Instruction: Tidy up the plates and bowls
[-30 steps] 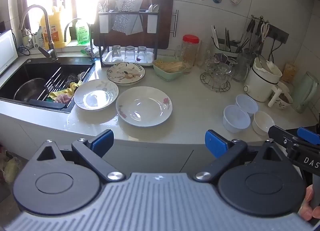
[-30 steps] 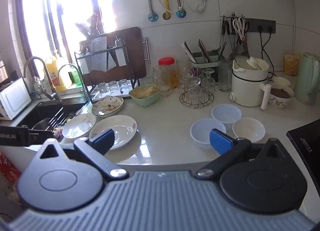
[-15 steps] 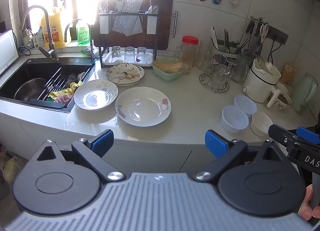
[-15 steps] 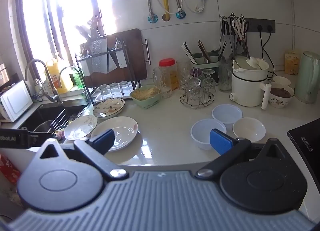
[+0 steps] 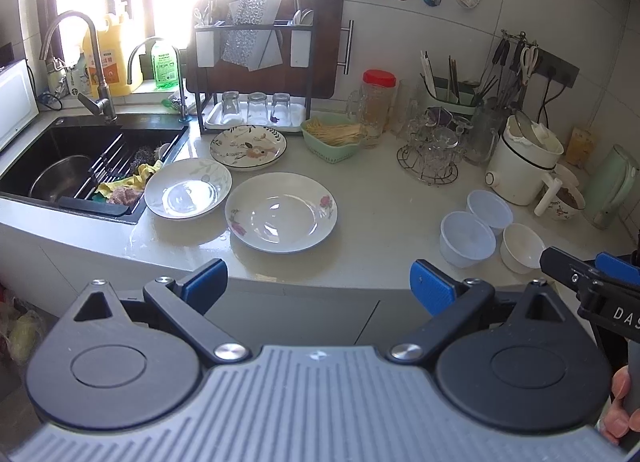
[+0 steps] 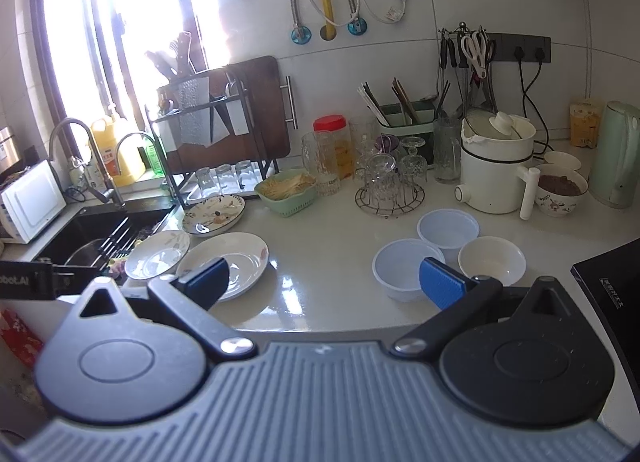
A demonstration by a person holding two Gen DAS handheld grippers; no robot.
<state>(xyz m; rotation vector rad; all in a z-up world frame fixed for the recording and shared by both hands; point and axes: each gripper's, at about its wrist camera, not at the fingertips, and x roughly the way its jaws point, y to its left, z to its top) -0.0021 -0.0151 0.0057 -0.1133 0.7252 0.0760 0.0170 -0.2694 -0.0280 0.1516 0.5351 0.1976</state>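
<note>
Three plates lie on the white counter: a large rose-print plate (image 5: 281,212) (image 6: 236,266), a leaf-print plate (image 5: 188,193) (image 6: 157,253) by the sink, and a dark-rimmed floral plate (image 5: 248,147) (image 6: 214,213) behind them. To the right stand two pale blue bowls (image 5: 467,238) (image 5: 489,207) and a white bowl (image 5: 522,246) (image 6: 491,260). My left gripper (image 5: 318,286) hangs open in front of the counter edge, holding nothing. Also open and holding nothing, my right gripper (image 6: 322,282) hovers near the counter edge between the plates and the front blue bowl (image 6: 407,272).
A black sink (image 5: 72,165) with a metal pot sits at the left. Along the wall stand a dish rack with glasses (image 5: 256,109), a green basket (image 5: 332,137), a glass holder (image 5: 430,157), a white cooker (image 5: 524,161) and a green kettle (image 6: 616,153). A black stove edge (image 6: 608,294) lies at the right.
Both grippers have drawn slightly back and up from the counter, so the dishes look a little smaller and farther. No dish has moved, and both grippers stay open.
</note>
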